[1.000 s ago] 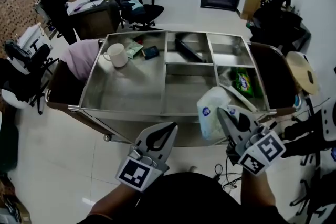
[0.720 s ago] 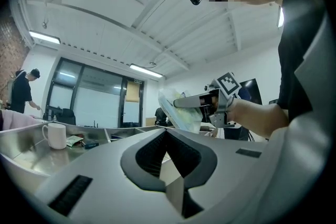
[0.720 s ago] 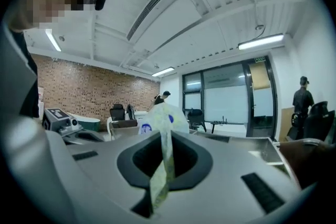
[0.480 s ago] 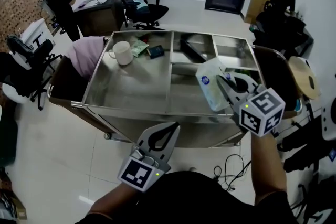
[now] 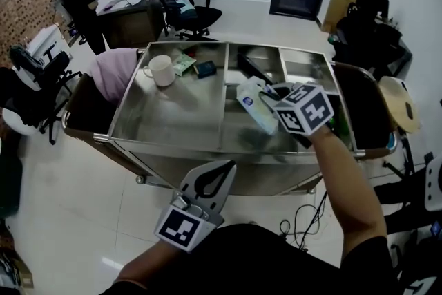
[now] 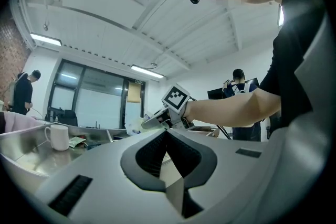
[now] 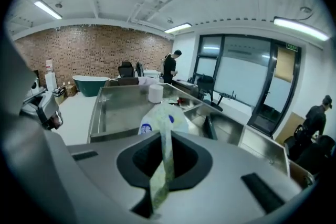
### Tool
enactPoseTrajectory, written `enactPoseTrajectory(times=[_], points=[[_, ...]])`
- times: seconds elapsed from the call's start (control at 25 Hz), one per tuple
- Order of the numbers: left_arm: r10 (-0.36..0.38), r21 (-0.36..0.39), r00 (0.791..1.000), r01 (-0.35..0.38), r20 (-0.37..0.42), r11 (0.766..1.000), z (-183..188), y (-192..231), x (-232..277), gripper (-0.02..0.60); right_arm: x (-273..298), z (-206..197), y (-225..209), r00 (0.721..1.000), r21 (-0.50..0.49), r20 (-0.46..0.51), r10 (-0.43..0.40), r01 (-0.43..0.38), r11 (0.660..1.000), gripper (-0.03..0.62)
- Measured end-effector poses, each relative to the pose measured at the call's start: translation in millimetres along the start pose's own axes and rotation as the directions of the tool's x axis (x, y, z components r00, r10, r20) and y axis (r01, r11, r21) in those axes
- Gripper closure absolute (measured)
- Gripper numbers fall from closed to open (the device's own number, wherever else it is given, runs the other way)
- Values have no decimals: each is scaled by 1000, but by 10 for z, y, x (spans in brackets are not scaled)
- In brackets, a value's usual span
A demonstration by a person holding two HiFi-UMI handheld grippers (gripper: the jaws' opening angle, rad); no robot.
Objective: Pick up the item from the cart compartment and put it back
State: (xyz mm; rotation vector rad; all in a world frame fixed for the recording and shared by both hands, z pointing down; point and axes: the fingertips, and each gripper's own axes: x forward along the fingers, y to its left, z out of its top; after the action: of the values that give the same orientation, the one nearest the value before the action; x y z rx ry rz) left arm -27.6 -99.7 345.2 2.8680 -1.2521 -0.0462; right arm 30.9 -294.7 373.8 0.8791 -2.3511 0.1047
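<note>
The right claw [image 5: 269, 90] is clamped on the thin sealed edge of a white pouch [image 5: 253, 104], and the right gripper view shows the pale greenish seam running straight down between the two shut pads. The pouch hangs out ahead of the claw, tilted, over the middle section of the stainless steel cart [image 5: 173, 143], about where a divider splits the front compartment from the back one. Two round blue logos sit on the pouch's face, but their print is too small to read. The right claw's cube [image 5: 302, 109] bears a bold black-and-white square marker and no words. The left claw [image 5: 222, 168] is low and close to the person's body, on the near side of the cart rim, its jaws together with nothing between them. In the wide left compartment stand a white mug [image 5: 161, 70], a greenish packet [image 5: 181, 63] just beside it and a small dark flat item [image 5: 202, 68]; none of their labels can be read. A long black object [image 5: 250, 68] lies in the back middle compartment, and a pink cloth [image 5: 114, 71] hangs at the cart's left end.
</note>
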Motion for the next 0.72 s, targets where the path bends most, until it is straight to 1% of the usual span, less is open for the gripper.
enactPoseTrajectory(times=[0.24, 0.4, 0.44, 0.48, 0.52, 0.72], points=[[21, -5, 1000, -21, -8, 1000, -61, 79, -27, 581, 371, -168, -21, 995, -18, -99, 23, -25, 1000, 577], [33, -8, 999, -33, -13, 999, -71, 111, -50, 581, 480, -267, -2, 990, -63, -141, 15, -24, 998, 566], [36, -9, 999, -36, -13, 999, -78, 122, -51, 581, 505, -294, 12, 988, -71, -151, 20, -31, 997, 505], [38, -9, 999, -38, -14, 999, -85, 131, -53, 581, 525, -318, 30, 987, -75, -160, 29, -41, 996, 420], [39, -10, 999, -39, -16, 999, -90, 139, -54, 581, 536, -327, 46, 986, -78, -163, 34, -48, 996, 399], [37, -16, 999, -37, -18, 999, -94, 139, -42, 581, 498, -290, 53, 987, -86, -155, 34, -48, 995, 399]])
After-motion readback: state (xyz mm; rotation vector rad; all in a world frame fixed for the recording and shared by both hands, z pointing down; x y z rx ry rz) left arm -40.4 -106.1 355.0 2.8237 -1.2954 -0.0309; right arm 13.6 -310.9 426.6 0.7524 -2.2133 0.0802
